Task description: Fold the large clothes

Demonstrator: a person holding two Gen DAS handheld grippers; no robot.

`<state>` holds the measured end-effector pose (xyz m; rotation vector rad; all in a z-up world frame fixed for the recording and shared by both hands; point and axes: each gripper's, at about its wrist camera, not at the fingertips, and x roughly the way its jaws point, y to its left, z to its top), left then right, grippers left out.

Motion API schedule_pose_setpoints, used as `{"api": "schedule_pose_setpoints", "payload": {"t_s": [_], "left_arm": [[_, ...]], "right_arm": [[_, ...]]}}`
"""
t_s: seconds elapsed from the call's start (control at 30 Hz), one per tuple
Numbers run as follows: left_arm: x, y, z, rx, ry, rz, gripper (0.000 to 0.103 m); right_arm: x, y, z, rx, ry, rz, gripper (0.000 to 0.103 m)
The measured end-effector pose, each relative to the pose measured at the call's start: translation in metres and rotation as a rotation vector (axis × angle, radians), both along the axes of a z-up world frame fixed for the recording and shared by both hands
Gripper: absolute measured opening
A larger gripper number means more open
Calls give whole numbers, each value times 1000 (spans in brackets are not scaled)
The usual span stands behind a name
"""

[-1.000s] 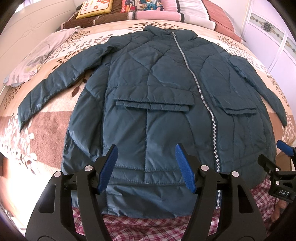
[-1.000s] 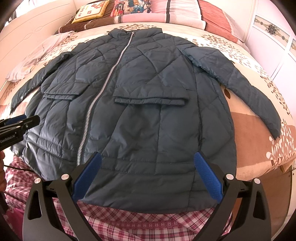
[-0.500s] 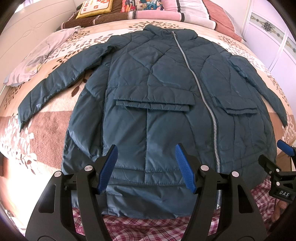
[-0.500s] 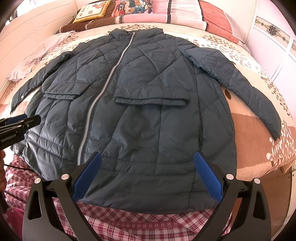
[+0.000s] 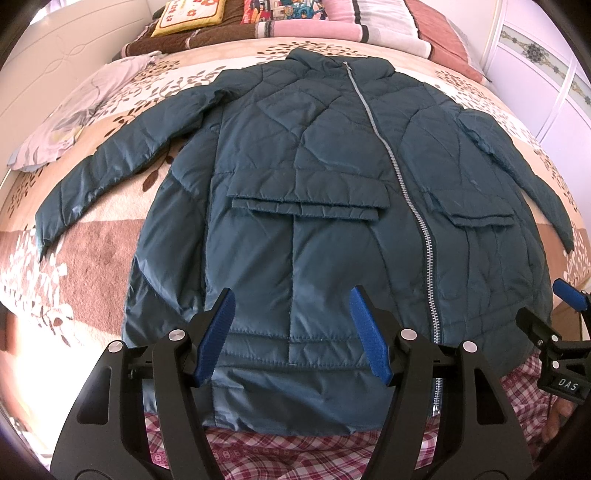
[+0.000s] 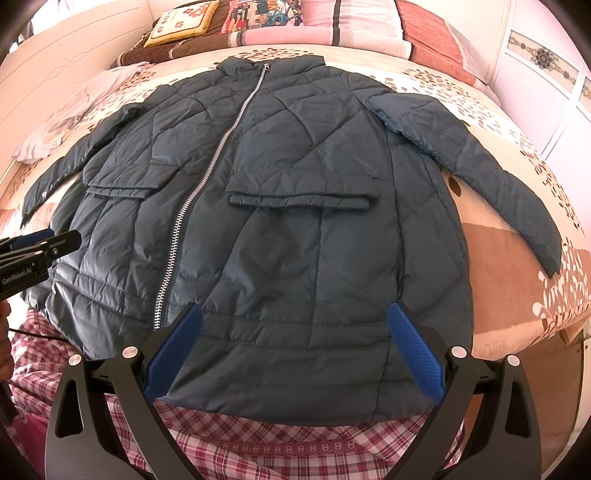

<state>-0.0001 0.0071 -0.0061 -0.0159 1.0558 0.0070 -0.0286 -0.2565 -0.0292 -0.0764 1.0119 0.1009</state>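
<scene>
Hovering over the hem with both tools, and nothing has shifted since a second ago: the jacket lies just as it did and neither of my hands has budged. So folding has not started yet; I judge this as the pause before the first grab.

The quilted teal jacket (image 5: 295, 229) is spread face up on the floral bedspread (image 5: 92, 258), zipper (image 5: 417, 221) closed, collar toward the pillows (image 5: 369, 22), hem hanging toward me over a red plaid cloth (image 6: 295, 443). Both sleeves are stretched out to the sides, the left sleeve (image 5: 110, 162) flat on the cover, the right sleeve (image 6: 480, 177) running down to the bed's edge.

My left gripper (image 5: 291, 332) is released, blue pads apart with only air between them, poised above the hem. My right gripper (image 6: 295, 354) is spread wider still, also empty, over the other half of the hem.

Containers? None really. The nearest thing is the jacket's two flap pockets (image 6: 303, 195), both flaps down, so I cannot tell what, if anything, is inside. A pale crumpled garment (image 5: 70, 122) lies off by the headboard side, well apart from the jacket.
</scene>
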Motion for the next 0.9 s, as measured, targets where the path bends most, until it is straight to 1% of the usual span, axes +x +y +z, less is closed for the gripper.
{"api": "schedule_pose_setpoints", "payload": {"t_s": [0.9], "left_arm": [[-4,-1,-5,1,8,1,64]], "right_arm": [[1,-1,-1,5,7,-2,96]]}}
